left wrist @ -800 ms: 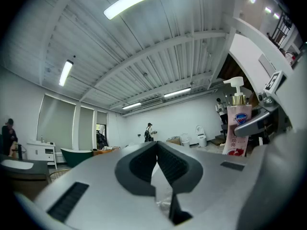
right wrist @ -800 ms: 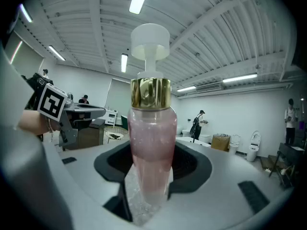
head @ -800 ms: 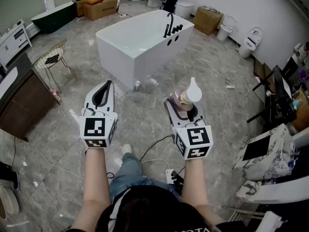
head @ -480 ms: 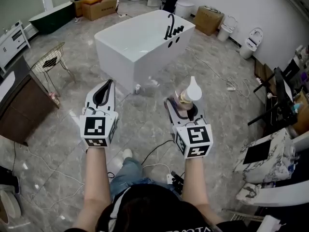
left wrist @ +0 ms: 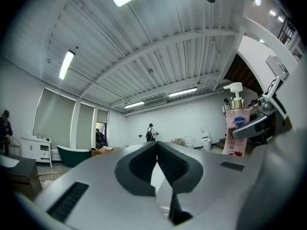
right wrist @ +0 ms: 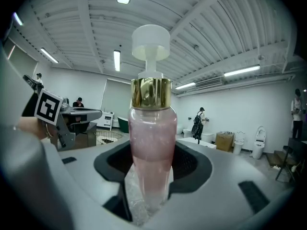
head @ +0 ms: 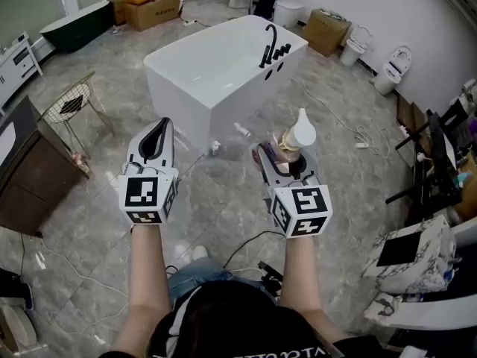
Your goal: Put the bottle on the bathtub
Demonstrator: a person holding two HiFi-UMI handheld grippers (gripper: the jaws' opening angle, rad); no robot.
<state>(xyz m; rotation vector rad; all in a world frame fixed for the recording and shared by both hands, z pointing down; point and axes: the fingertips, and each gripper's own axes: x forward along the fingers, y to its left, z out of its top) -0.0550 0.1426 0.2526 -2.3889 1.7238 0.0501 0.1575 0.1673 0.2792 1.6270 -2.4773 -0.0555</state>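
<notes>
My right gripper (head: 282, 154) is shut on a pink pump bottle (head: 291, 144) with a gold collar and white pump head, held upright above the grey floor. In the right gripper view the bottle (right wrist: 150, 143) stands between the jaws and fills the centre. The bottle (left wrist: 236, 126) also shows at the right of the left gripper view. My left gripper (head: 155, 142) is shut with nothing in it, its jaws (left wrist: 157, 164) closed together. The white bathtub (head: 216, 73) with a black faucet (head: 267, 45) stands ahead, beyond both grippers.
A dark wooden cabinet (head: 26, 170) stands at the left, with a wire basket (head: 71, 104) beside it. Cardboard boxes (head: 156, 6) and toilets (head: 391, 67) line the far wall. Cables (head: 343, 121) lie on the floor. A patterned armchair (head: 417, 252) is at the right.
Both grippers and the bottle have come closer to the bathtub as the person steps forward. Their grip has not changed.
</notes>
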